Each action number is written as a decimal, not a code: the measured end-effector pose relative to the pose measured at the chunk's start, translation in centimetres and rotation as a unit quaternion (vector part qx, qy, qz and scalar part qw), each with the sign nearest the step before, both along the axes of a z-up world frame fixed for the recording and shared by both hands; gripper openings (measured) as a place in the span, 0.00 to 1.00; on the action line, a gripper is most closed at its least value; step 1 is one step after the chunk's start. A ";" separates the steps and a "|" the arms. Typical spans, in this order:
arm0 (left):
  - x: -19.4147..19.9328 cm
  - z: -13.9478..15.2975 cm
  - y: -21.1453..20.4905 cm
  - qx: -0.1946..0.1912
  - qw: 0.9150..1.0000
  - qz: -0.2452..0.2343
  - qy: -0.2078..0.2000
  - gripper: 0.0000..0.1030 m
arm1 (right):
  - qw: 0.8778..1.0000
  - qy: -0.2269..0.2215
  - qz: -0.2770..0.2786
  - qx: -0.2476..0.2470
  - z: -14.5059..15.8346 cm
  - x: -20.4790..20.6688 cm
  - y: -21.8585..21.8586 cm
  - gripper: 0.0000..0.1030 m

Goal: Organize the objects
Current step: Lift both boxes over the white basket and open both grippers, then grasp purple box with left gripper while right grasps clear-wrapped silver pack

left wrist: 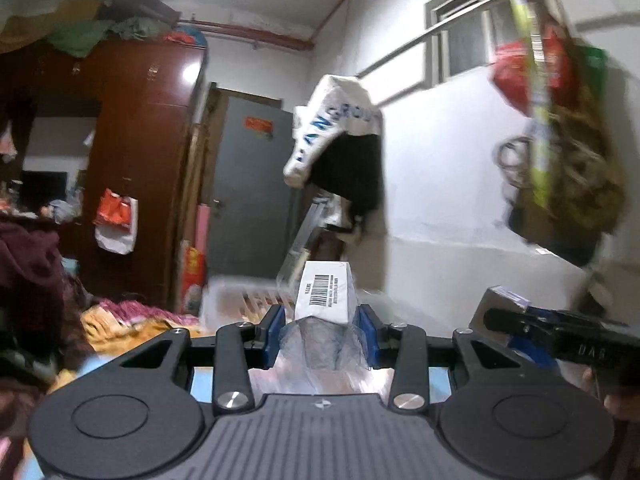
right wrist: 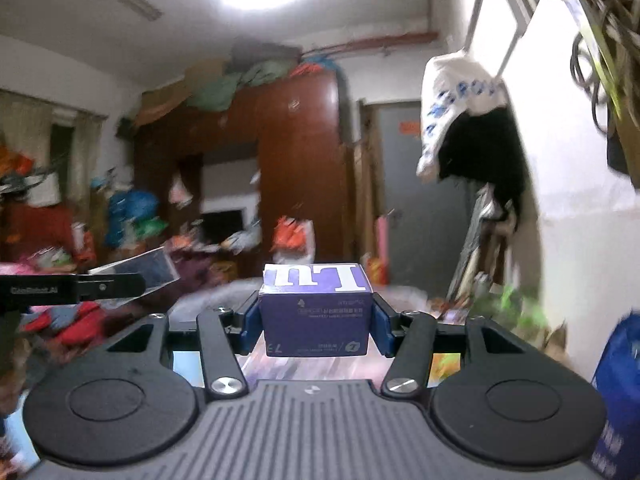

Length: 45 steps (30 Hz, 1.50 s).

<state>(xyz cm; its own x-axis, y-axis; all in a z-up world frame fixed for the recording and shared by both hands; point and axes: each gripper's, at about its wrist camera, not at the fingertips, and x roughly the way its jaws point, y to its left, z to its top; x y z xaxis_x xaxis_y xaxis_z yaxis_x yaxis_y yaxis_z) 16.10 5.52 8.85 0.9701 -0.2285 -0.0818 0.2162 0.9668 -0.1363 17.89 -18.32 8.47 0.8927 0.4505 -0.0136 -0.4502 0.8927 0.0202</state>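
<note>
Now purple box (right wrist: pixel 316 320) sits clamped between right tongs (right wrist: pixel 316 326).

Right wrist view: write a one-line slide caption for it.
Right tongs clamp a purple box held level in a cluttered room, the wardrobe behind.

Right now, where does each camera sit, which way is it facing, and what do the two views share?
Left wrist: rides the left gripper, looking level along blue pads shut on a white barcoded box in clear plastic wrap, toward a grey door; the right gripper shows at right.
Right wrist: rides the right gripper, looking level past its purple and white carton toward a brown wooden wardrobe; the left gripper shows at left.
Shared: door, wardrobe, and a white bag with blue lettering hanging on the wall.
</note>
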 end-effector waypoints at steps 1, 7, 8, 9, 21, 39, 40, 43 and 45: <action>1.7 1.0 -0.1 -0.003 1.000 0.012 0.003 0.42 | 1.000 0.006 -0.011 -0.001 0.5 1.6 0.7 0.56; 8.7 1.1 -1.8 0.023 0.997 0.044 0.051 0.42 | 0.998 0.046 -0.015 -0.031 -0.4 6.2 3.8 0.56; 9.2 0.7 -2.2 0.032 0.997 0.045 0.054 0.42 | 0.998 0.050 -0.013 -0.036 -0.6 6.6 4.1 0.56; 9.6 0.5 -2.5 0.037 0.997 0.045 0.058 0.42 | 0.998 0.053 -0.011 -0.038 -0.8 6.8 4.2 0.56; 6.2 -0.3 -1.6 0.052 0.997 0.037 0.041 0.83 | 1.000 0.020 -0.012 -0.003 -0.5 2.0 -0.1 1.00; 2.4 -8.3 -0.8 0.059 0.987 0.008 0.151 0.85 | 0.962 0.256 -0.032 -0.090 -9.4 4.8 -3.9 0.61; 2.6 -8.5 -1.1 0.063 0.986 0.004 0.157 0.85 | 0.960 0.259 -0.032 -0.096 -9.5 4.9 -3.6 0.60; 2.7 -9.0 -2.5 0.096 0.981 0.012 0.168 0.83 | 0.954 0.276 -0.023 -0.113 -9.9 5.1 -3.2 0.49; 2.0 -9.0 -2.9 0.101 0.982 0.009 0.160 0.80 | 0.955 0.271 -0.024 -0.118 -9.8 4.7 -3.2 0.49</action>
